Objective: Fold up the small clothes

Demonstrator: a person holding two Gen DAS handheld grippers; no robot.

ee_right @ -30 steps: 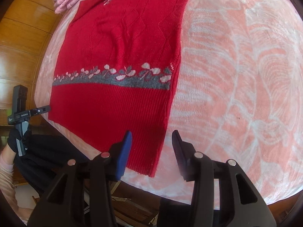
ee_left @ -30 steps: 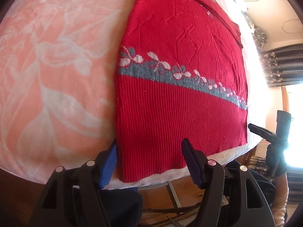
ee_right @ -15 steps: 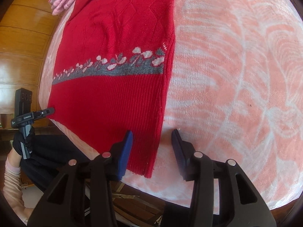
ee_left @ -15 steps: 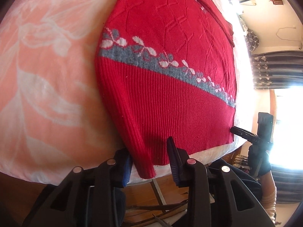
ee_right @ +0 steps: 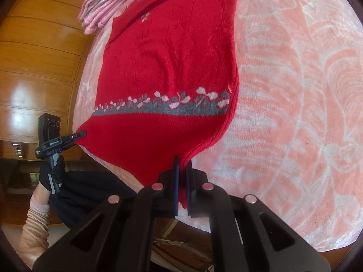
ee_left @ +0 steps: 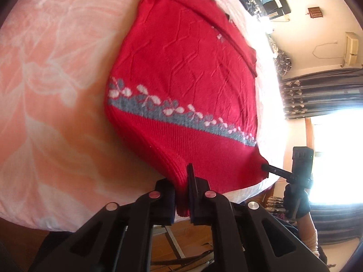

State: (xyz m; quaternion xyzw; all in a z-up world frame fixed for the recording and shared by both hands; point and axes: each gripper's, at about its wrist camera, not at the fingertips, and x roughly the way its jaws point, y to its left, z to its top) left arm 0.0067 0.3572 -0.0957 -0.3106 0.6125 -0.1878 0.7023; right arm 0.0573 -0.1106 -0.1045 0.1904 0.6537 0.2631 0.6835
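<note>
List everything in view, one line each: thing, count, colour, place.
sweater: one, red with a grey-and-white flower band, flat on the bed, both hem corners pinched.
bedspread: one, pink with white pattern, under the sweater.
folded clothes: one pile, pink, beyond the sweater's far end.
curtains: dark, by the window.
left gripper: black, jaws closed on a hem corner.
right gripper: black, jaws closed on the other corner.

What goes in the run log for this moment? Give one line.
stage: hem grasped | left gripper: shut on red sweater hem corner | right gripper: shut on opposite hem corner | sweater: body on pink blanket, corners pulled up
</note>
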